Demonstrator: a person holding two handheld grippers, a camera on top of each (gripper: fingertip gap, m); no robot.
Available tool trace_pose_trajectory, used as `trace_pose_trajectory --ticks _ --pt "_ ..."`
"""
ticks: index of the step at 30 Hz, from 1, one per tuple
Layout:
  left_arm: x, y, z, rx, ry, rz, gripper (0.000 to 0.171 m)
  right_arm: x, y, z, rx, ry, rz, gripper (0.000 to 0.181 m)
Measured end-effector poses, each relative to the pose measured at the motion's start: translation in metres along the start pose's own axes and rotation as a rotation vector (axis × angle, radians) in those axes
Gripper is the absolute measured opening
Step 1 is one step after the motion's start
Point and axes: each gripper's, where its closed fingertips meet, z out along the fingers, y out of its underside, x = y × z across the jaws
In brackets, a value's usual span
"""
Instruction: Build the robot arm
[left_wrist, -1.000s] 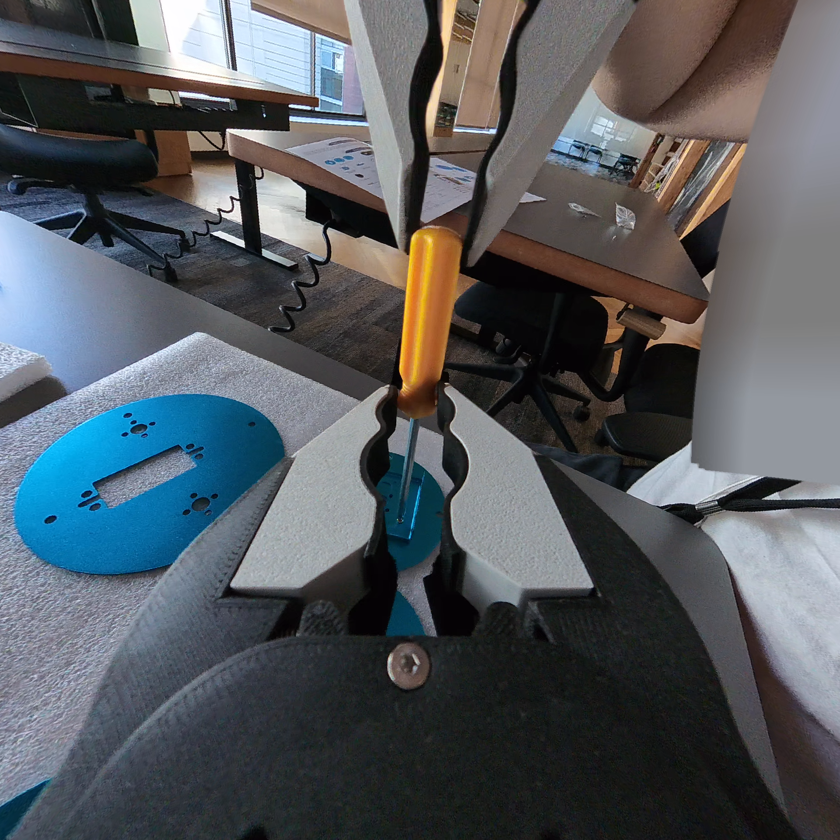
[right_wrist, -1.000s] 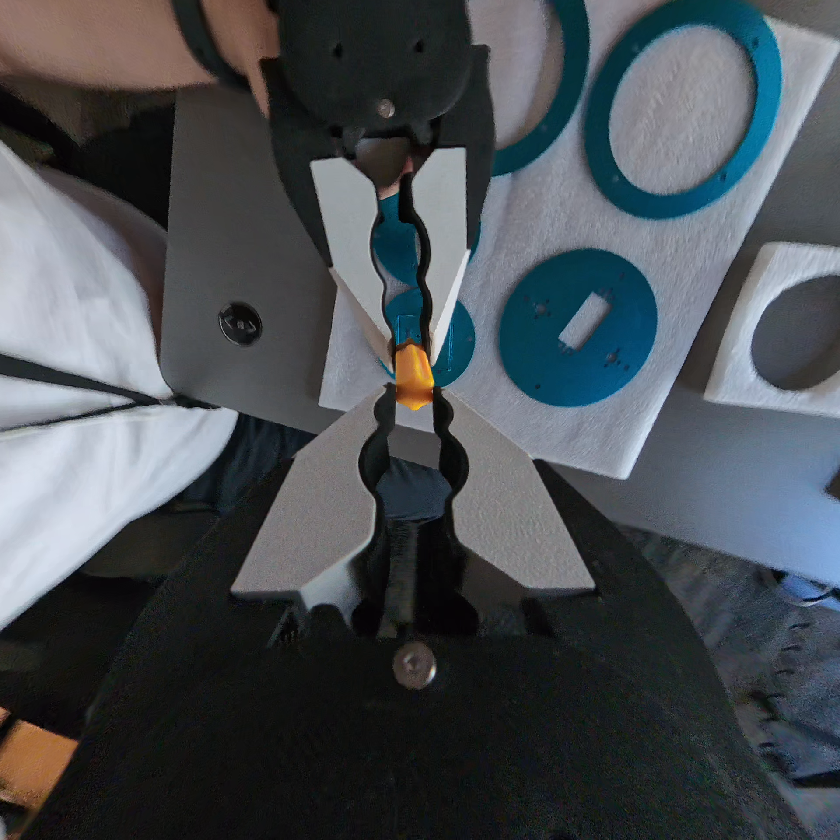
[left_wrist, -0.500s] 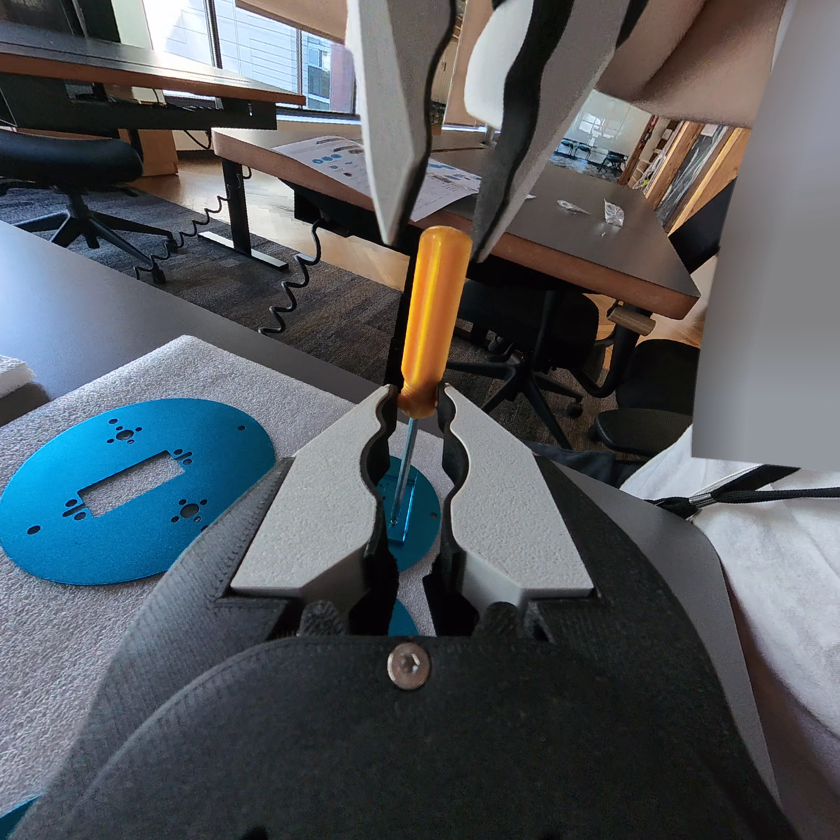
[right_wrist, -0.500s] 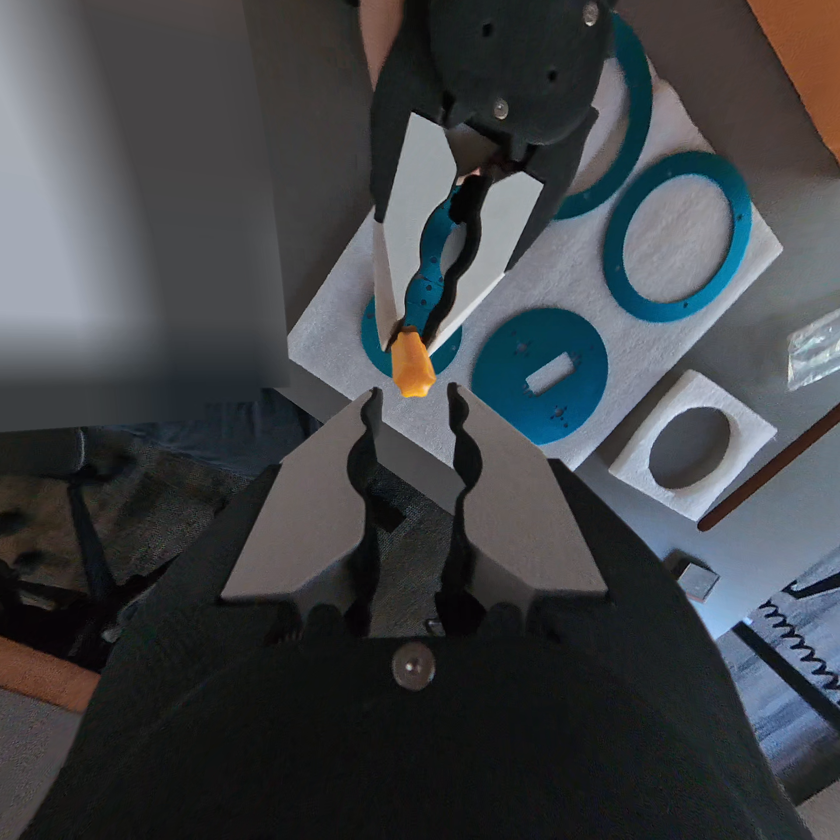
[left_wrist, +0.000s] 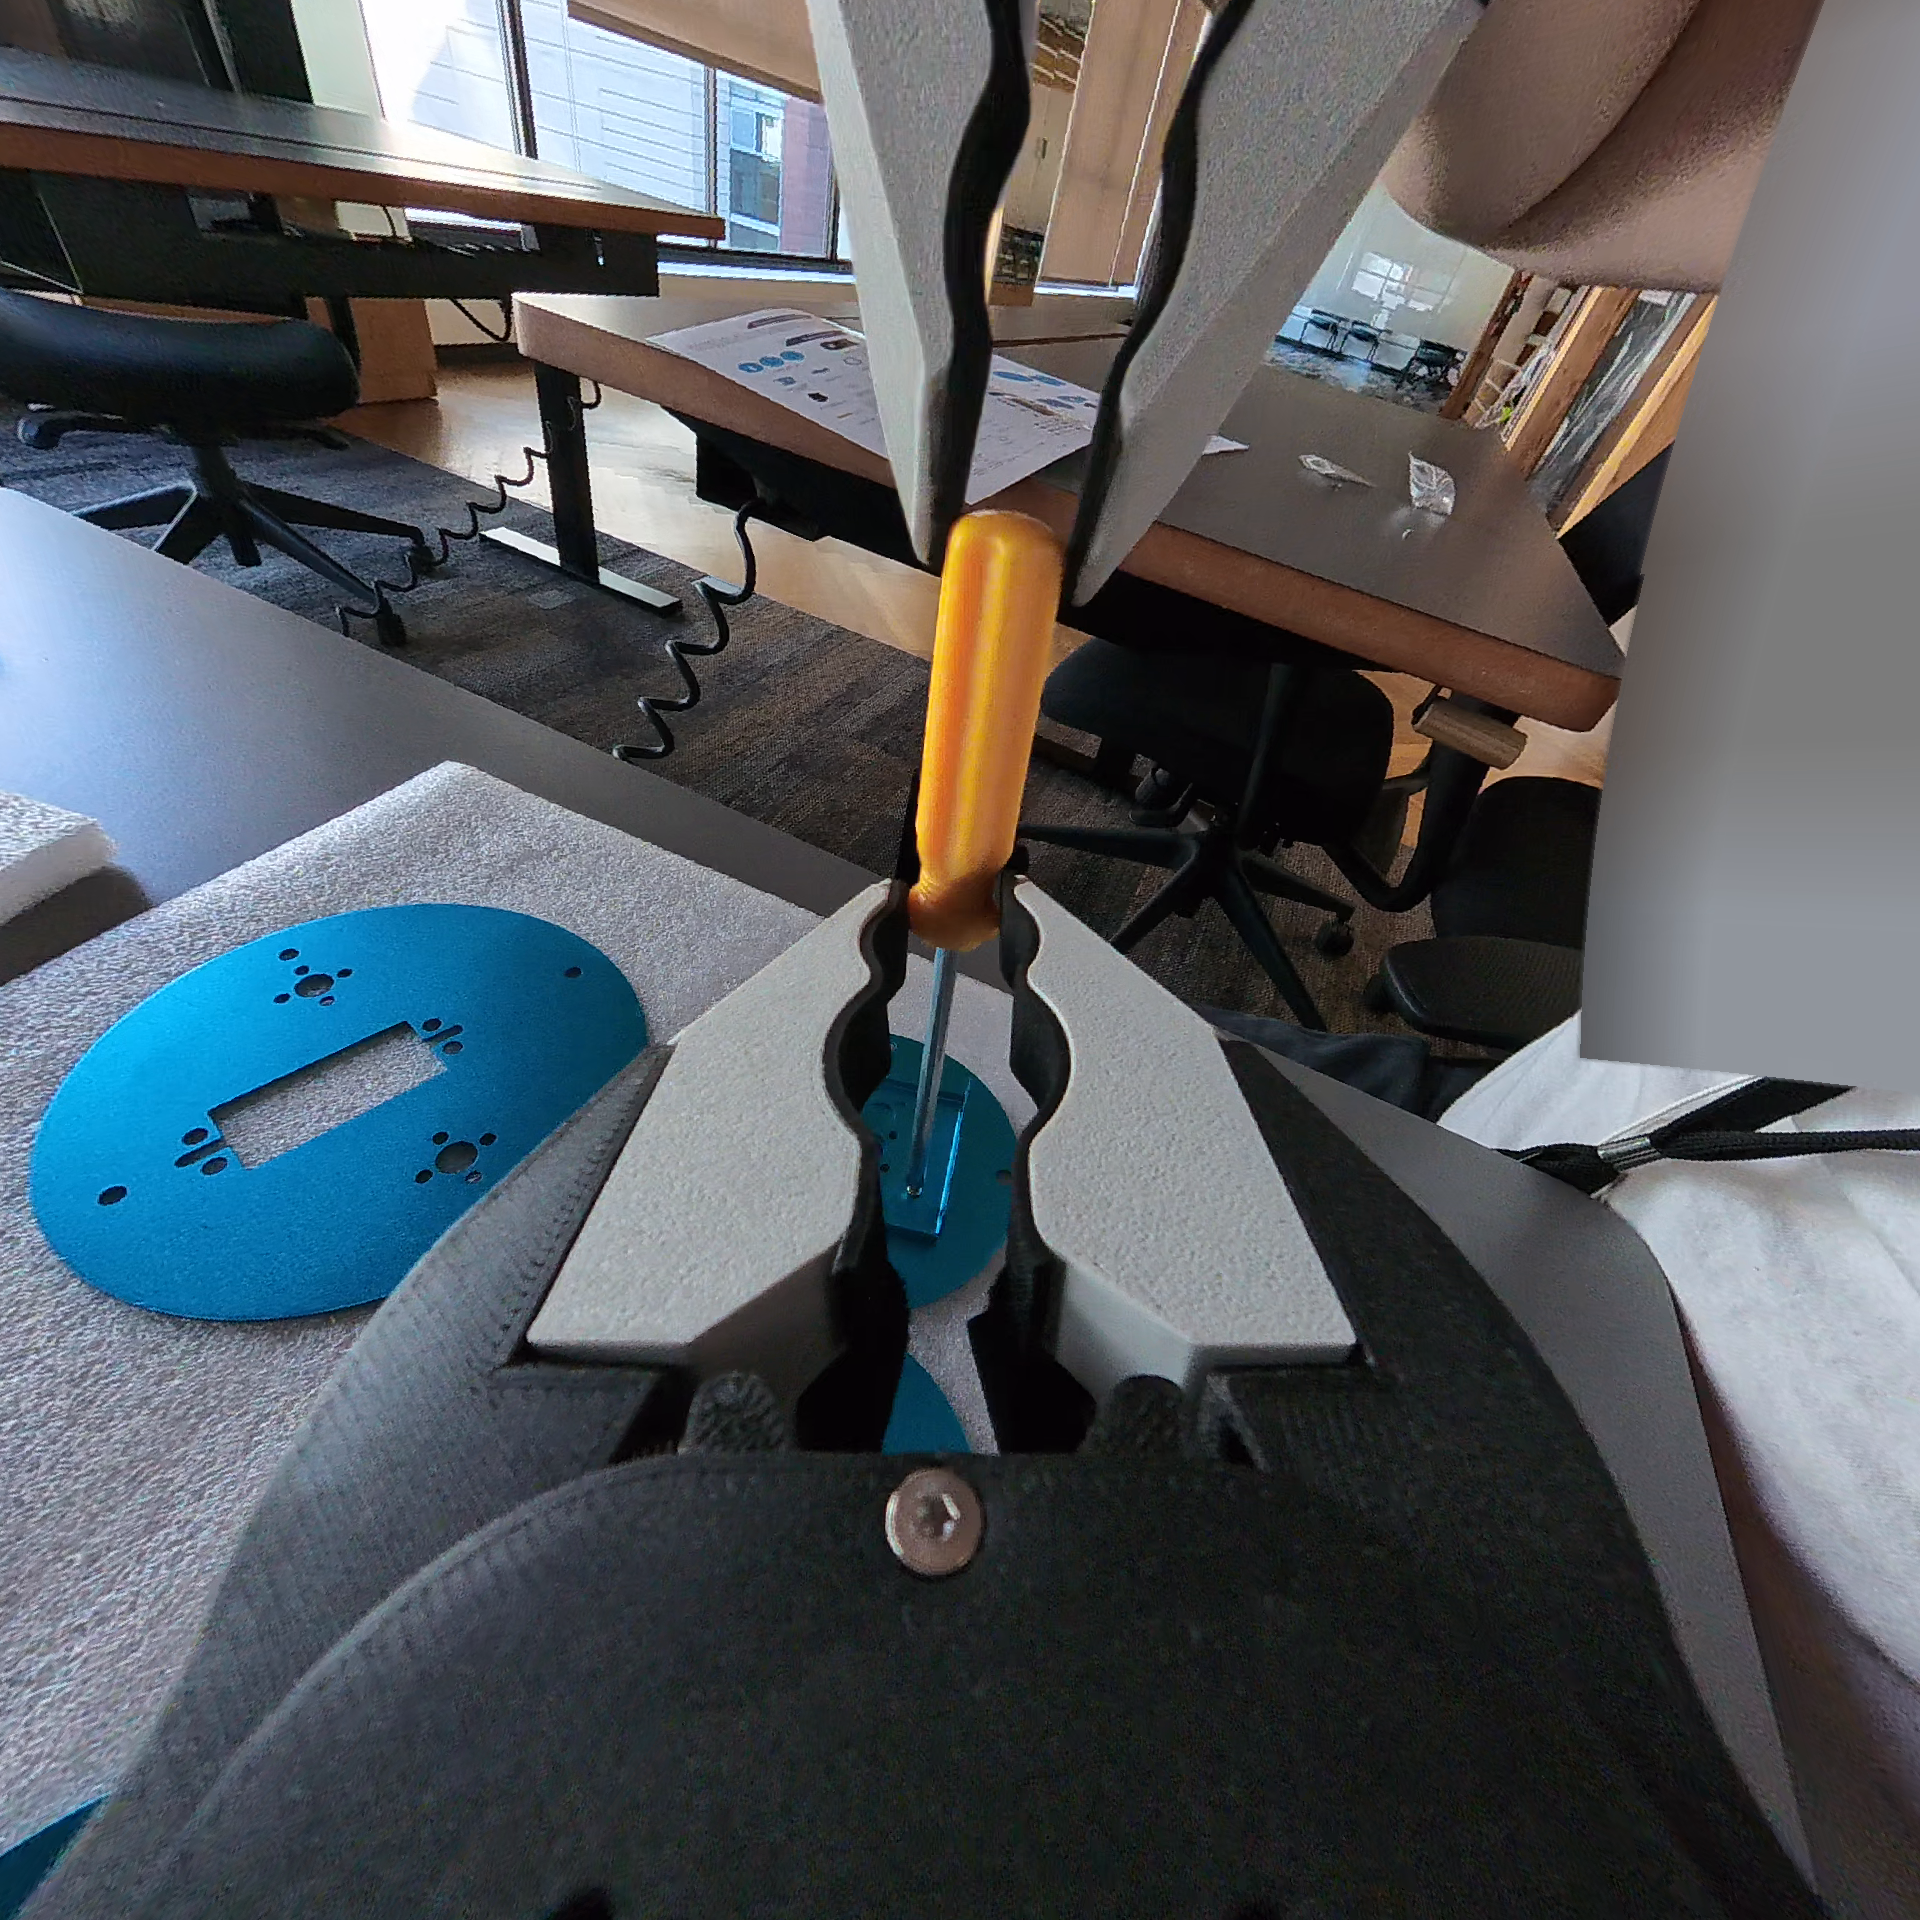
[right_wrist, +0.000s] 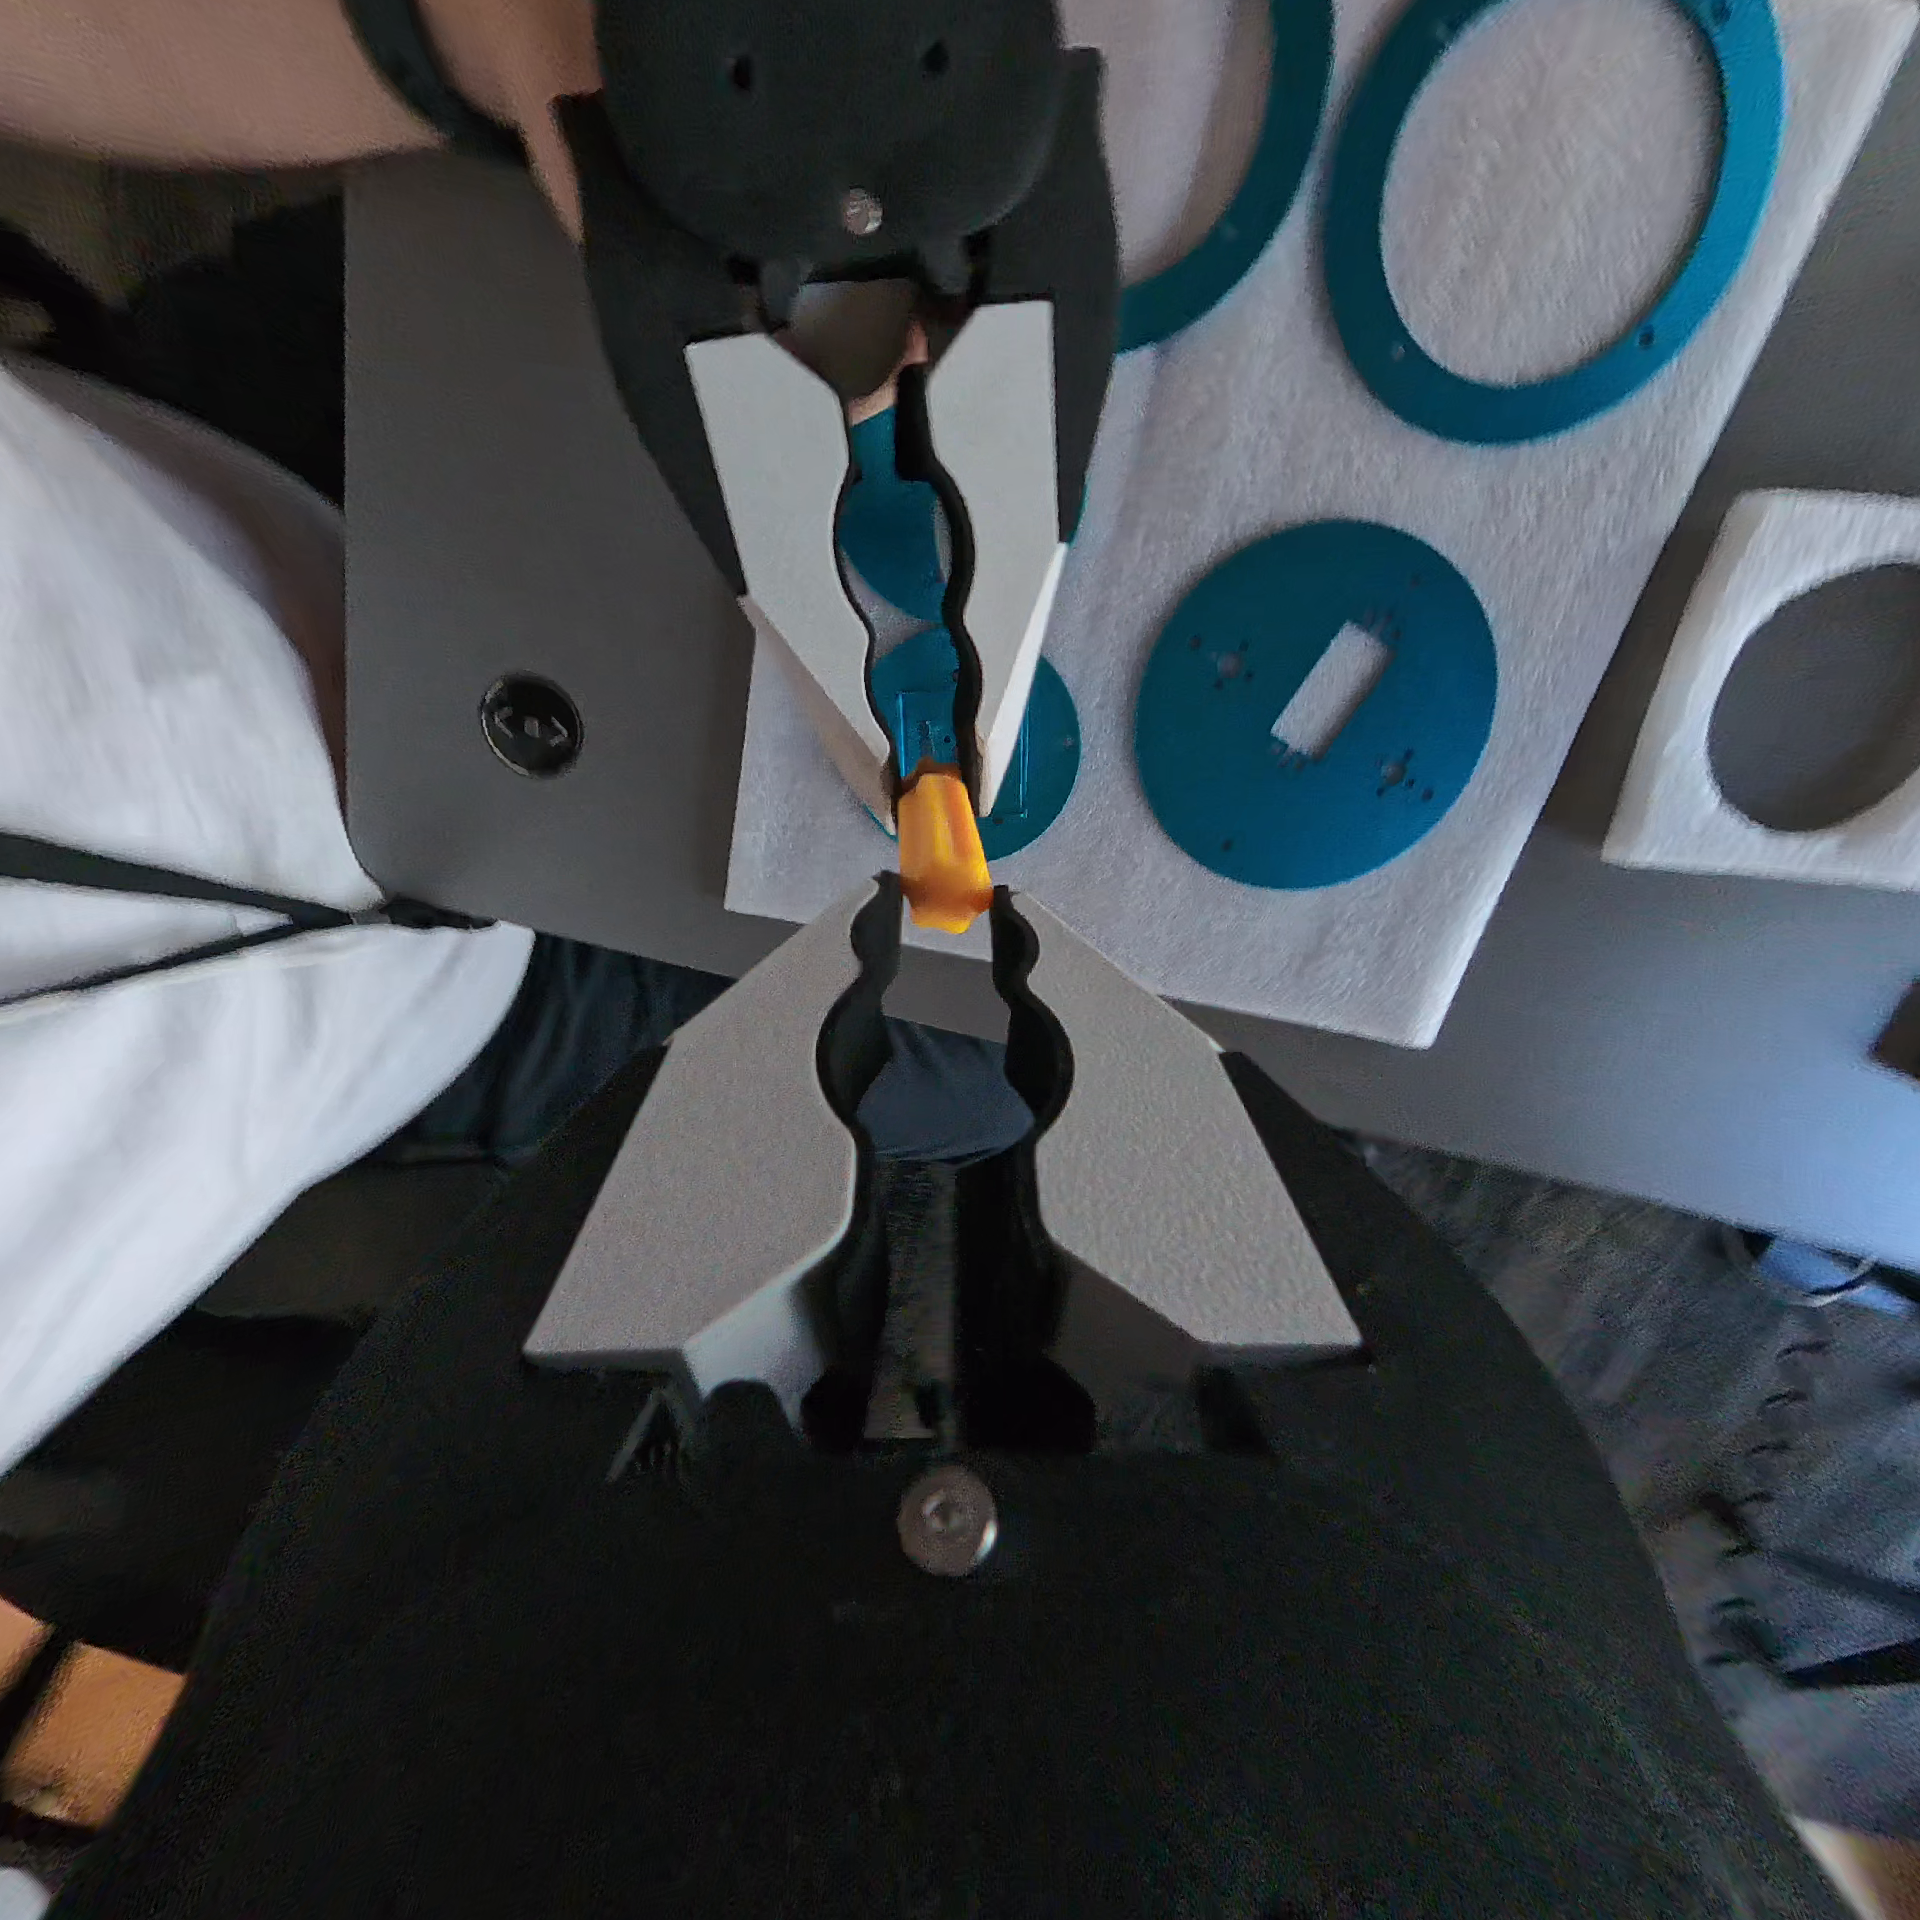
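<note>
Orange screwdriver (left_wrist: 982, 727) upright, tip on blue bracket (left_wrist: 930, 1164) at 12 o'clock. Left gripper (left_wrist: 951, 894) clamped at collar; right gripper (right_wrist: 940, 899) narrow, pinching handle top. Possible slip: tilt, tip cam-out.

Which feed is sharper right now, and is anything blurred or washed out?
Left wrist view is sharper: the blue disc and foam mat are crisp, only the orange screwdriver handle looks slightly smeared, windows bright behind. Right wrist view is soft all over with motion blur; the ring plate edges smear, and straight edges bow toward the borders.
</note>
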Motion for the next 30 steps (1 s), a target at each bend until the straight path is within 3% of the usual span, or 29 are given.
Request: trace_pose_trajectory --ticks 3,6,8,11,15,22,26,30 --pt "0.001 0.0 0.001 -0.002 0.008 -0.001 0.015 -0.002 0.001 0.0 0.005 0.01 0.157 0.017" --pt "0.002 0.0 0.001 -0.003 0.011 0.003 0.015 -0.002 0.001 -0.001 0.006 0.041 0.069 0.019" --pt "0.003 0.001 0.0 -0.003 0.016 0.001 0.015 0.0 0.0 -0.002 -0.003 0.063 -0.078 0.039" --pt "0.004 0.001 0.0 -0.004 0.02 0.003 0.015 -0.002 0.0 -0.004 0.015 0.057 -0.293 0.035" --pt "0.004 0.001 0.0 -0.005 0.022 0.005 0.015 -0.01 0.0 -0.001 0.036 0.019 -0.433 0.02" --pt "0.004 0.001 0.0 -0.007 0.02 0.004 0.015 -0.007 -0.002 0.004 0.064 0.005 -0.427 0.017" --pt "0.002 0.001 0.0 -0.008 0.012 0.002 0.016 -0.005 -0.001 0.004 0.018 0.006 -0.204 0.017" --pt "0.001 0.001 0.0 -0.009 0.002 0.005 0.016 -0.001 0.0 0.005 0.02 -0.007 0.201 0.017"
